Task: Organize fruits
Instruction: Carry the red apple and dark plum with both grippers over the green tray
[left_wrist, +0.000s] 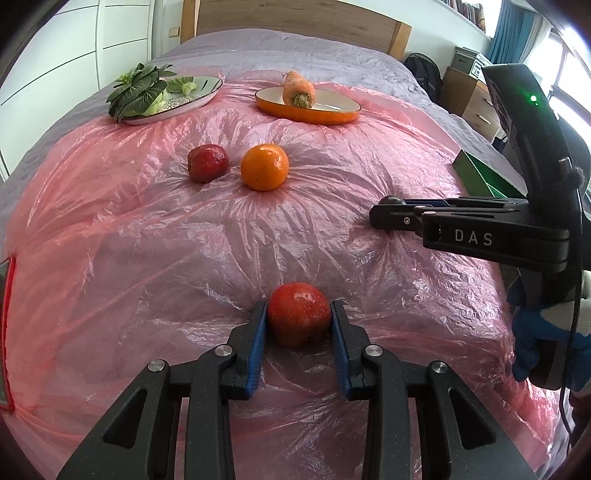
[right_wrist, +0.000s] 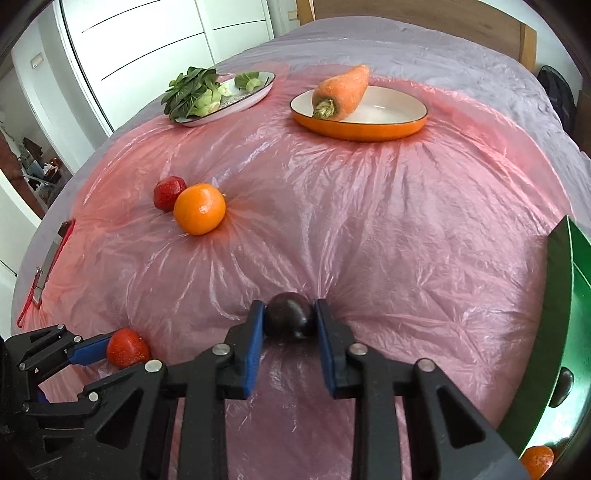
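My left gripper (left_wrist: 299, 325) is shut on a red apple (left_wrist: 298, 319) low over the pink plastic sheet (left_wrist: 147, 240); the apple also shows in the right wrist view (right_wrist: 127, 352). My right gripper (right_wrist: 290, 323) is shut on a dark plum (right_wrist: 290, 319), and it shows in the left wrist view (left_wrist: 391, 212) at the right. A dark red apple (left_wrist: 207, 162) and an orange (left_wrist: 264, 167) lie side by side further back. A green bowl (right_wrist: 565, 332) at the right edge holds an orange fruit (right_wrist: 537, 459) and a dark fruit (right_wrist: 561, 386).
An orange-rimmed dish (left_wrist: 306, 107) with a carrot (left_wrist: 298, 88) and a white plate (left_wrist: 173, 99) with leafy greens (left_wrist: 136, 88) stand at the back. A red-edged clipboard (right_wrist: 51, 266) lies at the left. The wooden headboard (left_wrist: 295, 18) is behind.
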